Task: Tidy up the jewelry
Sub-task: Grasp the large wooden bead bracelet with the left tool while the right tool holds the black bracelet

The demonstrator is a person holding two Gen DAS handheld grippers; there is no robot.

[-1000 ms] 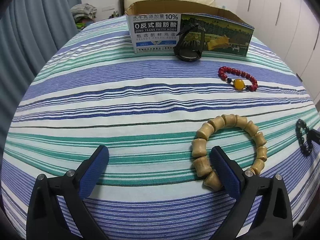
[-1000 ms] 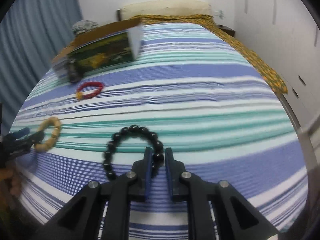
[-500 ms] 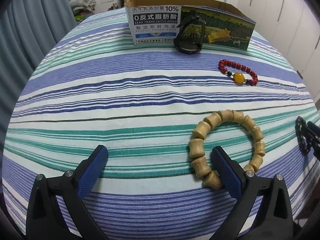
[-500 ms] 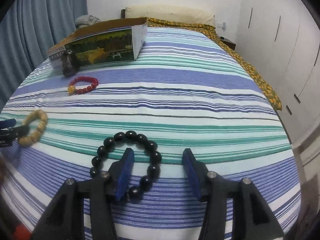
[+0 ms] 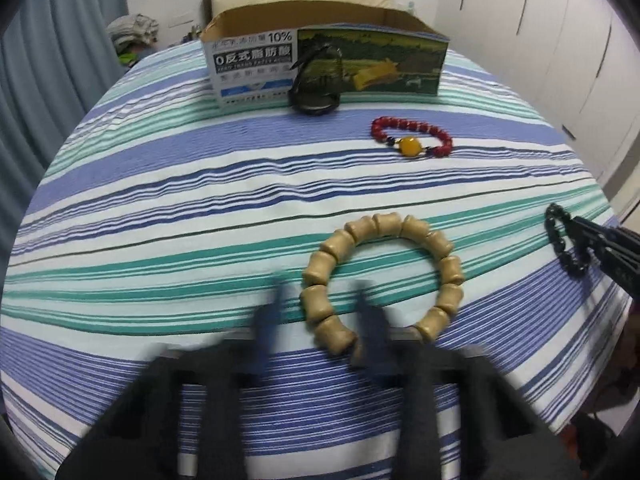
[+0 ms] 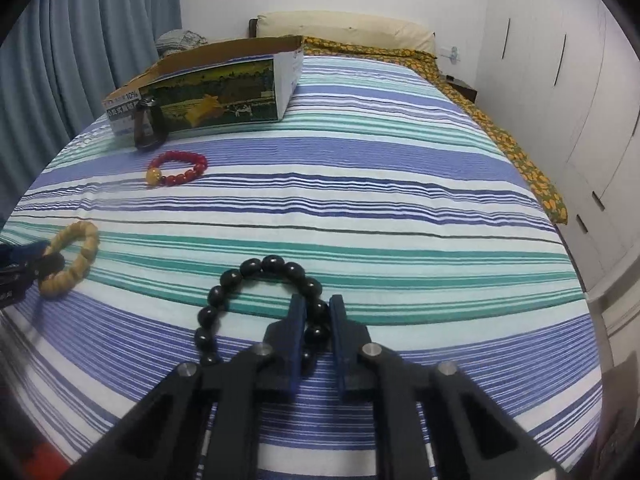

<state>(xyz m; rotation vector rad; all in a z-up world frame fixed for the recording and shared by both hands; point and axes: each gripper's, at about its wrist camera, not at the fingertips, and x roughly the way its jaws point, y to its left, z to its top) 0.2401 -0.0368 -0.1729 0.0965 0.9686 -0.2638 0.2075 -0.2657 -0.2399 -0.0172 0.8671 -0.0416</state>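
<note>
Printed text appears only on the cardboard box [image 5: 326, 60] standing on the bed [image 5: 160, 184]. In the left wrist view, the white panel at the left of its front face carries "10%" at the upper right, preceded by a row of small Chinese characters too blurred to read. Below, a dark band bears "0反式脂肪酸" in large white characters, with a fine line of Latin capitals beneath it that cannot be made out. Lower lines on the panel are illegible. In the right wrist view, the same panel [image 6: 122, 108] shows "10%" again; the rest is too small.
</note>
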